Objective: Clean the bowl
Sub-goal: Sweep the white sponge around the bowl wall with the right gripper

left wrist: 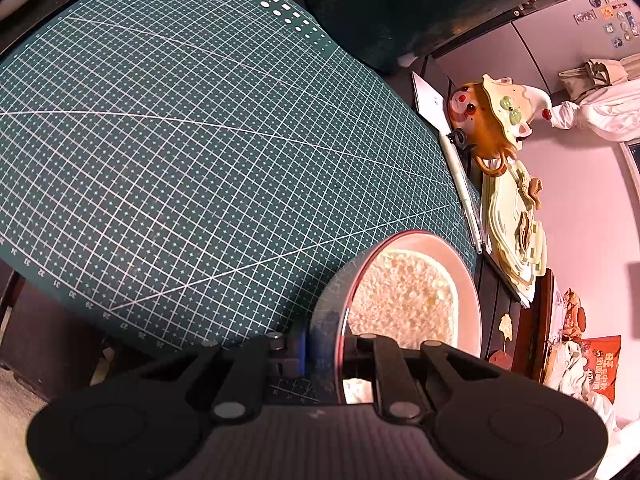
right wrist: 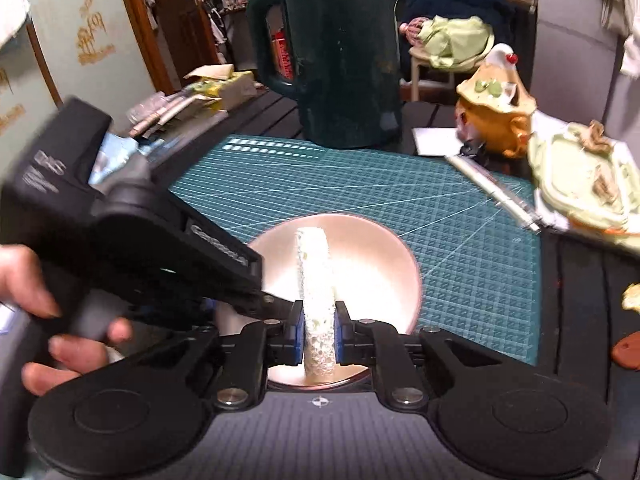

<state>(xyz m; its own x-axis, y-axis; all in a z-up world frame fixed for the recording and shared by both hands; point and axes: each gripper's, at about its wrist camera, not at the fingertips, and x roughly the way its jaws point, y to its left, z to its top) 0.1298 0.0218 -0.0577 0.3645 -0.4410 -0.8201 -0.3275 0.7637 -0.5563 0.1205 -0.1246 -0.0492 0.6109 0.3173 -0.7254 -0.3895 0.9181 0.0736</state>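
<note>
Right gripper (right wrist: 319,334): you are pinching the sponge (right wrist: 314,280) upright, reaching ahead into the bowl (right wrist: 380,252)
Left gripper (left wrist: 340,350): you are clamping the bowl rim

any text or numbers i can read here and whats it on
"Gen...": white print on the left gripper, the rest blurred.
Ruler numbers along the cutting mat edge: too small to read.
Chinese characters on the red packet: too blurred.
Gold wall characters: unreadable.
Bowl and sponge: no text.
</note>
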